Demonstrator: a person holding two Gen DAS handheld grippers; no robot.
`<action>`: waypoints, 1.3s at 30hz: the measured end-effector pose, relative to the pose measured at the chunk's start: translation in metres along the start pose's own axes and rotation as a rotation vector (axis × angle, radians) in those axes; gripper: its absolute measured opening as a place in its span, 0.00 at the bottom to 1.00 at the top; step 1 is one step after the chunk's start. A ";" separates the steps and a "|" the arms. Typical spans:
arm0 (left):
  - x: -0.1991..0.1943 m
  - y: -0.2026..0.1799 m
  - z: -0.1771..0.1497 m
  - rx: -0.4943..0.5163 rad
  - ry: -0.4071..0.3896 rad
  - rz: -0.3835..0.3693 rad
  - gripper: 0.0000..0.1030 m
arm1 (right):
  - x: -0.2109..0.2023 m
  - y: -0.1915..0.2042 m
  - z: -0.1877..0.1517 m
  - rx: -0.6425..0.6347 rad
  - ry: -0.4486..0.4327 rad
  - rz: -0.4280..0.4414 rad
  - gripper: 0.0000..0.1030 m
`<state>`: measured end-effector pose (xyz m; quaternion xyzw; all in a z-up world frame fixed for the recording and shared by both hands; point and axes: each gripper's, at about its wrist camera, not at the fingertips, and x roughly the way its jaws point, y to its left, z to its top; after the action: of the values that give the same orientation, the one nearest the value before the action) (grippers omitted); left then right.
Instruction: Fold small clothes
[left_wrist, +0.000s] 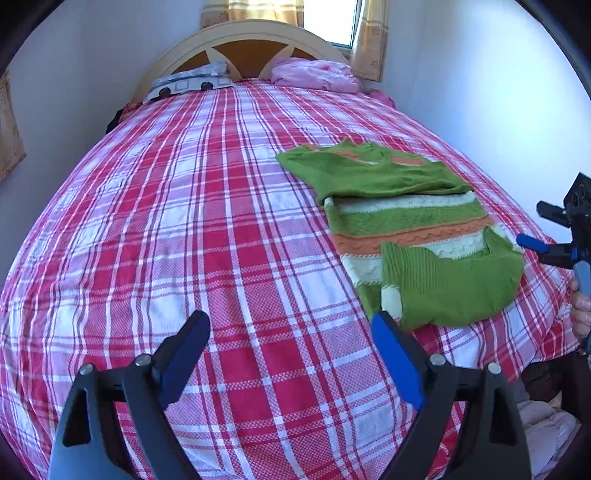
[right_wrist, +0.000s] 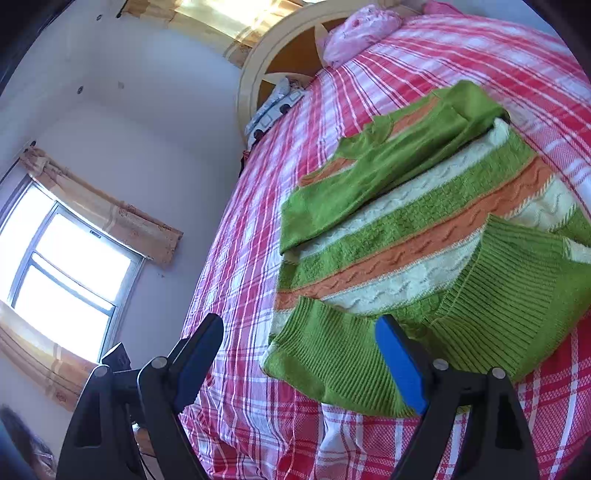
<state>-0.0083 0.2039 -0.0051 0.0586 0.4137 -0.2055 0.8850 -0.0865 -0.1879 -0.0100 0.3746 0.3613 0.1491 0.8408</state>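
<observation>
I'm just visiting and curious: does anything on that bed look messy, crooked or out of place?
Nothing is spilled or damaged. The green striped sweater lies half folded near one edge of the plaid bed, both sleeves turned in across its body, the near one slightly crooked. The pink bedding by the headboard looks bunched up.

Left gripper (left_wrist: 290, 332) and right gripper (right_wrist: 299, 334), black angular frames, blue finger pads (left_wrist: 397, 363), silver screws, perhaps plastic.

plaid bed (left_wrist: 221, 229), green sweater (left_wrist: 406, 221), pillows (left_wrist: 314, 75)

Plaid bedspread (left_wrist: 184, 221), pink pillow (left_wrist: 314, 75), curtained window (right_wrist: 66, 266)
</observation>
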 end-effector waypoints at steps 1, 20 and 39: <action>0.001 0.000 0.001 0.003 0.002 0.002 0.89 | -0.001 0.002 0.000 -0.005 -0.001 0.002 0.83; -0.009 0.007 -0.004 0.022 0.026 0.010 0.89 | -0.023 0.015 -0.005 -0.050 -0.023 -0.034 0.83; -0.036 0.006 -0.016 0.075 -0.020 0.010 0.89 | -0.052 0.046 -0.028 -0.108 -0.088 -0.031 0.83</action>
<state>-0.0378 0.2256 0.0115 0.0917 0.3967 -0.2167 0.8873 -0.1419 -0.1692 0.0371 0.3291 0.3212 0.1387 0.8771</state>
